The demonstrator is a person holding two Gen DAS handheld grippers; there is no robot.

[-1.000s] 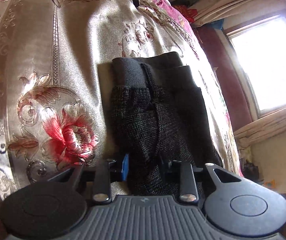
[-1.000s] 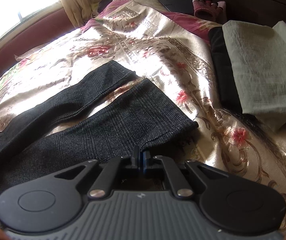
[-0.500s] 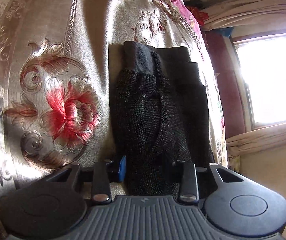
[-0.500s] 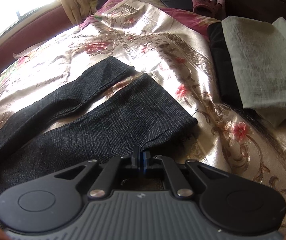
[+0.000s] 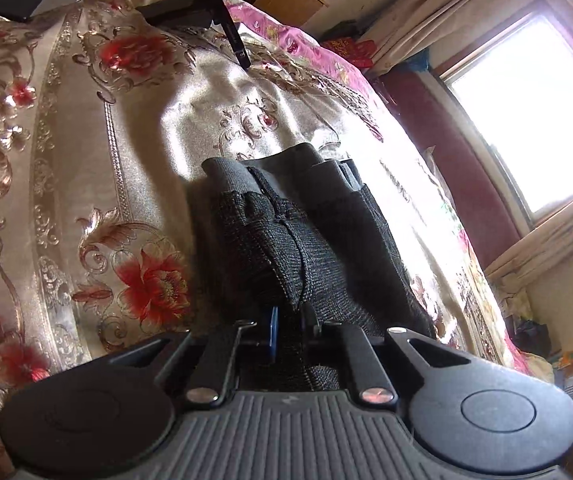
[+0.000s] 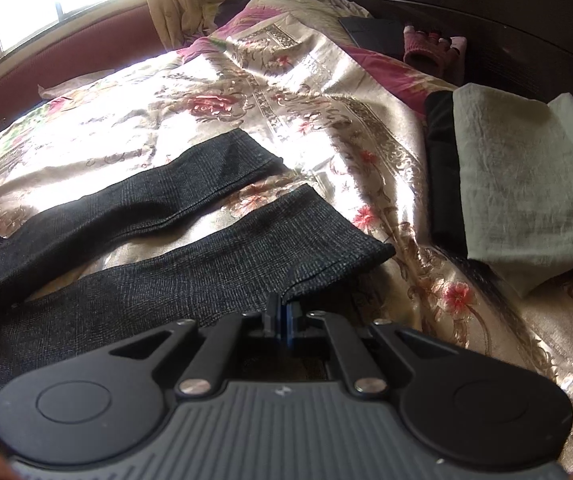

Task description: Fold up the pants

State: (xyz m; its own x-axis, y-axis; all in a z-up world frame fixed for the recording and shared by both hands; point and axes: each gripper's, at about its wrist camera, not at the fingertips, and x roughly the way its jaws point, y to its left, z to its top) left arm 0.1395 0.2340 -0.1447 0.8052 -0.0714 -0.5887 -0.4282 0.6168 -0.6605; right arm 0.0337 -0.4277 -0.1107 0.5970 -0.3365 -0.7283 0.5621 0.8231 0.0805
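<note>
Dark pants (image 6: 158,264) are lying on a floral bedspread (image 6: 310,80), legs spread apart. The left gripper (image 5: 289,326) is closing its jaws on bunched fabric near the waistband (image 5: 230,176). The right gripper (image 6: 284,314) is clenching a leg hem (folded cloths (image 6: 526,184) are sitting nearby).

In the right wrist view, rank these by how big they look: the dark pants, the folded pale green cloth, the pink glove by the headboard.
1. Dark pants, though nearest the camera.
2. Folded pale green cloth.
3. Pink glove, farthest away, so its real size is unsure.
</note>
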